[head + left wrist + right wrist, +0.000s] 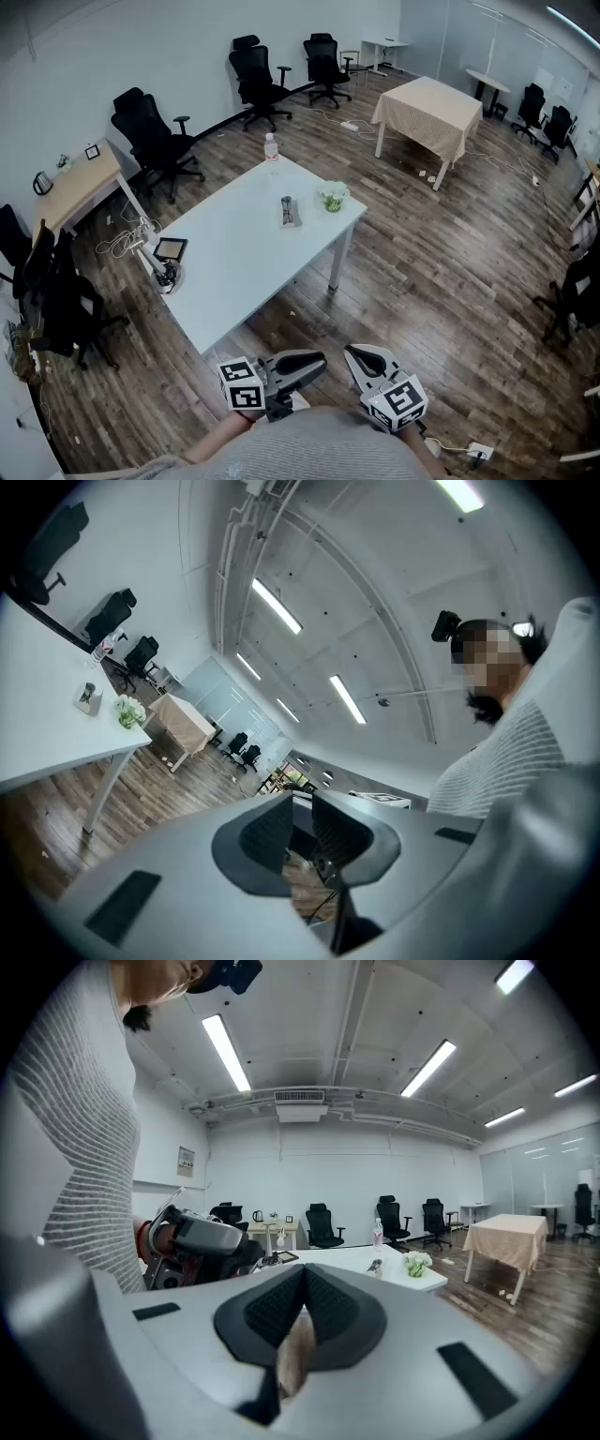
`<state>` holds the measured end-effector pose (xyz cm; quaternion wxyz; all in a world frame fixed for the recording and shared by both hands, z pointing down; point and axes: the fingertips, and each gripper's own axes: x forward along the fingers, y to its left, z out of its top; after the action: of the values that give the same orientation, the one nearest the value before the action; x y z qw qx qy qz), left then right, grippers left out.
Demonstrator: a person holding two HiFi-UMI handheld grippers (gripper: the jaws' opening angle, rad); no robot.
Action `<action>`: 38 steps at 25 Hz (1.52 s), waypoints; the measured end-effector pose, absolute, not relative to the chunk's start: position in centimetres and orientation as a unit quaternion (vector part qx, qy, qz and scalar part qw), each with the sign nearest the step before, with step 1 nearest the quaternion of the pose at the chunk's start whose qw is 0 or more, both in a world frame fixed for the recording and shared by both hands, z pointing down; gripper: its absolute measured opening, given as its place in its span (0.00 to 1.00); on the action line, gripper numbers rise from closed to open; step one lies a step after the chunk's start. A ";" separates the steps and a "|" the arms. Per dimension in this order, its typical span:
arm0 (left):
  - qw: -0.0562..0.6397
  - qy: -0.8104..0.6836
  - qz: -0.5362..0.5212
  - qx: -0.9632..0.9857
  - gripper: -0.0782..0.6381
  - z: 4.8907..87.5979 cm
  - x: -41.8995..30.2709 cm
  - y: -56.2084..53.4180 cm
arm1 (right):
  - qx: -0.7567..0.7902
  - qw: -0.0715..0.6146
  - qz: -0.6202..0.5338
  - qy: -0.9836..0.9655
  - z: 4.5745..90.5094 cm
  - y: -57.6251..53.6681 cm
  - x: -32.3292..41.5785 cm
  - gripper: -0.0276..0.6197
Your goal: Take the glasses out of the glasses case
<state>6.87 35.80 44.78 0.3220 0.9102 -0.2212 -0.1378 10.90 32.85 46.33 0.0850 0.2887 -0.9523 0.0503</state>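
Note:
The glasses case (288, 211) is a small grey thing on the white table (234, 272), far ahead of me. It also shows small in the left gripper view (88, 697) and in the right gripper view (375, 1266). Whether glasses are in it is too small to tell. Both grippers are held close to my body, well short of the table. My left gripper (317, 362) (302, 803) has a narrow gap between its pads with nothing in it. The pads of my right gripper (352, 354) (304, 1274) meet at the tips and hold nothing.
On the table stand a water bottle (271, 146), a small flower pot (333, 196) and a tablet (171, 248) with cables at its left end. Black office chairs (150, 136) stand behind it. A cloth-covered table (428, 108) is further back on the wooden floor.

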 end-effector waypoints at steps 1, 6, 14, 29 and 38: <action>0.322 -0.221 -0.138 0.910 0.21 44.8 7.0 35.9 | 0.288 0.085 0.050 -0.953 46.3 33.0 10.9 0.06; 0.325 -0.221 -0.134 0.910 0.21 44.8 7.3 36.0 | 0.289 0.081 0.048 -0.953 46.1 33.0 11.2 0.06; 0.326 -0.229 -0.135 0.907 0.21 45.1 6.9 36.2 | 0.280 0.062 0.055 -0.956 46.0 33.0 10.9 0.06; 0.332 -0.271 -0.163 0.888 0.21 45.2 3.4 32.6 | 0.242 0.035 0.073 -0.967 45.7 31.2 8.5 0.07; 0.325 -0.260 -0.171 0.893 0.21 44.9 0.6 24.0 | 0.247 0.030 0.073 -0.966 45.9 22.1 5.5 0.07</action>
<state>0.63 23.97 44.93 0.3250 0.8930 -0.2604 -0.1709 5.51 22.11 45.86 0.0301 0.2475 -0.9656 0.0734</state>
